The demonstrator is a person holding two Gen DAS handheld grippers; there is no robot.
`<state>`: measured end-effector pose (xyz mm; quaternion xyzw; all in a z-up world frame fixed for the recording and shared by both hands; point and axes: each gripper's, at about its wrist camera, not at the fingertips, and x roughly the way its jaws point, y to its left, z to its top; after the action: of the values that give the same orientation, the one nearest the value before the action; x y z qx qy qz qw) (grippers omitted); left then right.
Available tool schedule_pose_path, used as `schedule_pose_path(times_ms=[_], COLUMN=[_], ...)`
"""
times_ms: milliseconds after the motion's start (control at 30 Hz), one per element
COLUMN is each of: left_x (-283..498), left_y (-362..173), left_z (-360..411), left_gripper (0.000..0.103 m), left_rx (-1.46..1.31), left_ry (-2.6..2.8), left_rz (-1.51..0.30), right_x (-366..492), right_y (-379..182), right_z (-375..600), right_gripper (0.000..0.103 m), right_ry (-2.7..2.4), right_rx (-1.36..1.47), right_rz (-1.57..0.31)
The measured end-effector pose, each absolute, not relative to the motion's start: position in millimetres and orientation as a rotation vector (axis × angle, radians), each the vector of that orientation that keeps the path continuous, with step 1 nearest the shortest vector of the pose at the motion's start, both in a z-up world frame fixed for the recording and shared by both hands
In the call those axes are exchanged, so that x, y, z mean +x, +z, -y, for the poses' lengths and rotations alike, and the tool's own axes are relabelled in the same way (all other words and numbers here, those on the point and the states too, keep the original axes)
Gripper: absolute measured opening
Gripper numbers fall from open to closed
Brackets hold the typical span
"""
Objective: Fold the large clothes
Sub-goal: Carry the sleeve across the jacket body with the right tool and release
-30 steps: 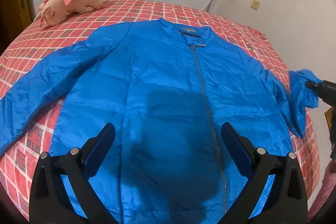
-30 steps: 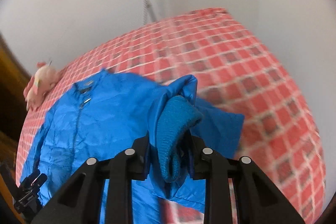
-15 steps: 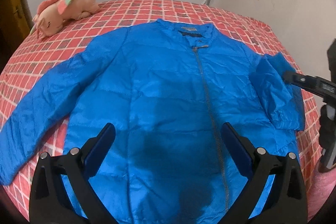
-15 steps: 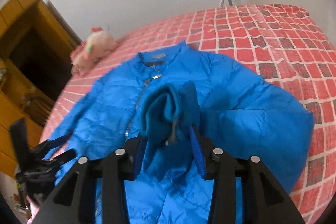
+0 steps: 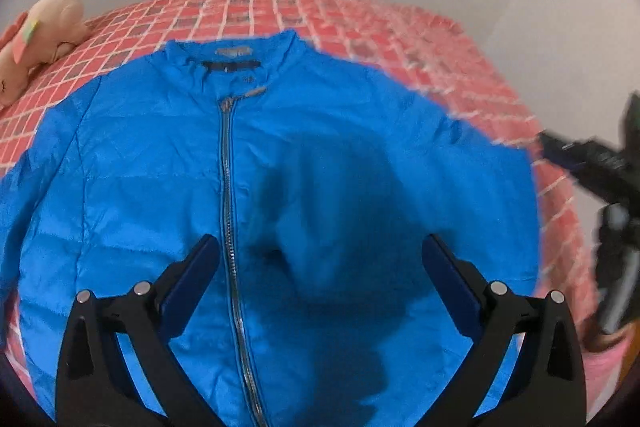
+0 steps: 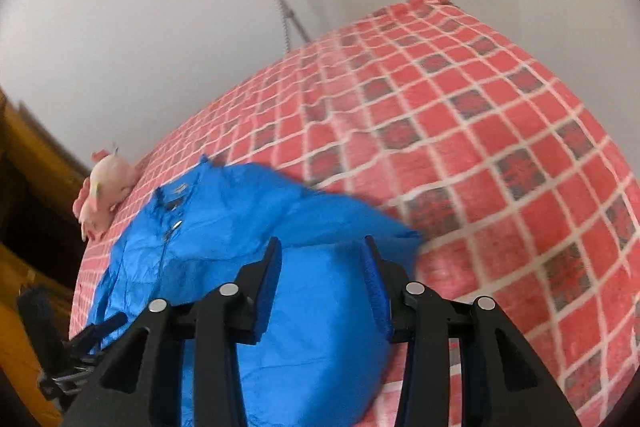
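Right gripper [image 6: 322,259] jaws part-open, empty above the folded sleeve [image 5: 352,211]; left gripper [image 5: 320,259] jaws wide over the jacket [image 5: 152,163], ready to fold

A blue jacket [image 5: 360,163] of thin, faintly glossy, crinkled cloth with a metal zip [image 5: 228,187] lies under matt black plastic grippers [image 5: 320,259] on a soft woven checked bedspread [image 6: 460,115]; beyond sits a plush toy [image 5: 44,23], left of them glossy wood [image 6: 24,155].
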<state>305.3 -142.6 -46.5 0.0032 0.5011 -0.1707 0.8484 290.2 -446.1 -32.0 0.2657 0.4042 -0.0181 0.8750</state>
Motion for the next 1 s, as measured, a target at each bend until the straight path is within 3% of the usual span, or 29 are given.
schedule_pose_path(times_ms=[167,267,300,333,433,533,700,1000], left_x=[328,326,325,324,324,322,321,332], left_y=[-83,-85,-85,-84,-82,-76,-47,-3], left_z=[144,148,150,151,147,142,110,27], left_gripper=[0.1,0.1,0.089,0.07,0.038,0.018,0.017,0.018], left_rx=[-0.045,-0.009,0.001,-0.001,-0.062,-0.099,-0.2,-0.099], left_ry=[-0.362,-0.38,-0.402,-0.421,-0.457,-0.489,-0.476,-0.107], left_rz=[-1.14,-1.096,-1.087,-1.075,-1.062,-1.025,-0.965,-0.829], right_x=[289,293,294,295,298,297,293,299], right_y=[-33,-37,-39,-40,-43,-42,-31,-34], right_z=[449,445,444,442,437,433,429,402], right_gripper=[0.042,0.042,0.042,0.042,0.042,0.042,0.042,0.043], right_ry=[-0.04,-0.04,-0.041,-0.041,-0.037,-0.022,0.015,0.138], right_rx=[0.549,0.539,0.537,0.535,0.523,0.51,0.502,0.487], right_rz=[-0.845,-0.862,-0.868,-0.873,-0.885,-0.879,-0.835,-0.845])
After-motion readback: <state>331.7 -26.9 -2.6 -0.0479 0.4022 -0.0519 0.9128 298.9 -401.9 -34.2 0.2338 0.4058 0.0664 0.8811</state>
